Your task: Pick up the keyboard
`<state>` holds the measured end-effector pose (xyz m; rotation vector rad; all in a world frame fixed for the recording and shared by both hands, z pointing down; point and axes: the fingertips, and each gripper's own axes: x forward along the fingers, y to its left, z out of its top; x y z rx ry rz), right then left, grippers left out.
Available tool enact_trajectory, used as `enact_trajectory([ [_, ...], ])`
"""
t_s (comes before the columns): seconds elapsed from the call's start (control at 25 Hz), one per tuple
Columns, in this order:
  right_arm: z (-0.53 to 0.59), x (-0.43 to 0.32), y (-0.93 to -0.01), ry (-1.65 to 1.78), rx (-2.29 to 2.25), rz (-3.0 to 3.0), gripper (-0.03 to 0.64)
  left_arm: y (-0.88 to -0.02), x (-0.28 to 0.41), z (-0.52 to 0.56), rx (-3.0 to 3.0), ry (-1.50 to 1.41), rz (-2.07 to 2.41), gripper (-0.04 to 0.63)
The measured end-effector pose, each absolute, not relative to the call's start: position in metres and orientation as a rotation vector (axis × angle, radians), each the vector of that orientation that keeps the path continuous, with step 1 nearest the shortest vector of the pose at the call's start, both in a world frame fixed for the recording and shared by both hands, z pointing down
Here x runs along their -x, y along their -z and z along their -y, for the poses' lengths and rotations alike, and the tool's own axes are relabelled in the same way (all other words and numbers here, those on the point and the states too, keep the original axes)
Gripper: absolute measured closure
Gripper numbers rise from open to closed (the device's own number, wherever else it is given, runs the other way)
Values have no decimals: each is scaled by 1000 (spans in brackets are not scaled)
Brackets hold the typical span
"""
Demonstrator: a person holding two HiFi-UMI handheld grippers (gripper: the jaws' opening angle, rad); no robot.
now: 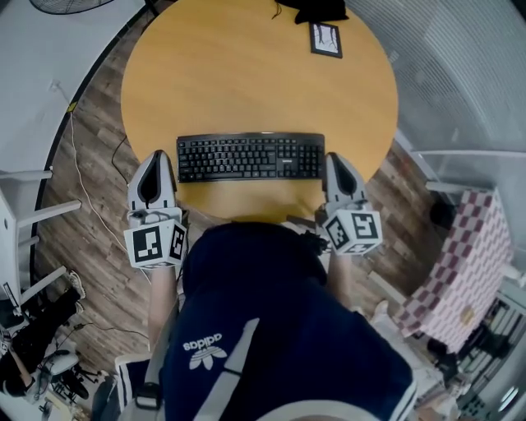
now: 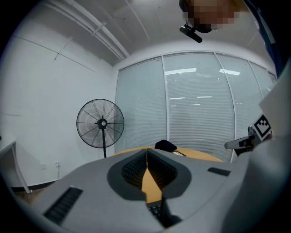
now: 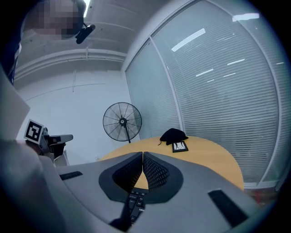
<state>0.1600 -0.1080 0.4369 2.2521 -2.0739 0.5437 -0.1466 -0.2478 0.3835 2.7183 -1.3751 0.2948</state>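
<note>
A black keyboard (image 1: 251,156) lies flat on the round wooden table (image 1: 246,74), near the edge closest to me. My left gripper (image 1: 158,156) sits just off the keyboard's left end, shut with nothing in it. Just off the right end is my right gripper (image 1: 334,156), also shut and empty. In the left gripper view the jaws (image 2: 147,152) meet tip to tip, and a few keyboard keys (image 2: 157,210) show below them. The right gripper view shows its jaws (image 3: 142,154) closed above the keyboard's keys (image 3: 135,202).
A black cloth bundle (image 1: 312,8) and a small framed card (image 1: 326,39) lie at the table's far side. A standing fan (image 2: 100,124) stands beyond the table by a glass wall with blinds. A checked chair (image 1: 468,263) is at the right, and cables lie on the floor at the left.
</note>
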Motion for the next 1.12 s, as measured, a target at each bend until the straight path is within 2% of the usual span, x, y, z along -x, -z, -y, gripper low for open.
enact_trajectory([
  [0.24, 116, -160, -432, -533, -2261, 2116, 611, -389, 155, 264, -2708, -346, 1391, 591],
  [0.52, 129, -183, -446, -600, -2292, 2071, 609, -428, 145, 286, -2592, -468, 1202, 588],
  [0.6, 131, -193, -452, -627, -2299, 2042, 605, -446, 148, 294, -2515, -499, 1162, 551],
  [0.72, 138, -206, -465, -691, -2289, 2020, 537, -473, 152, 303, -2448, -584, 1131, 483],
  [1.12, 155, -223, -548, -987, -2097, 1935, 520, -567, 152, 313, -2222, -794, 1002, 443],
])
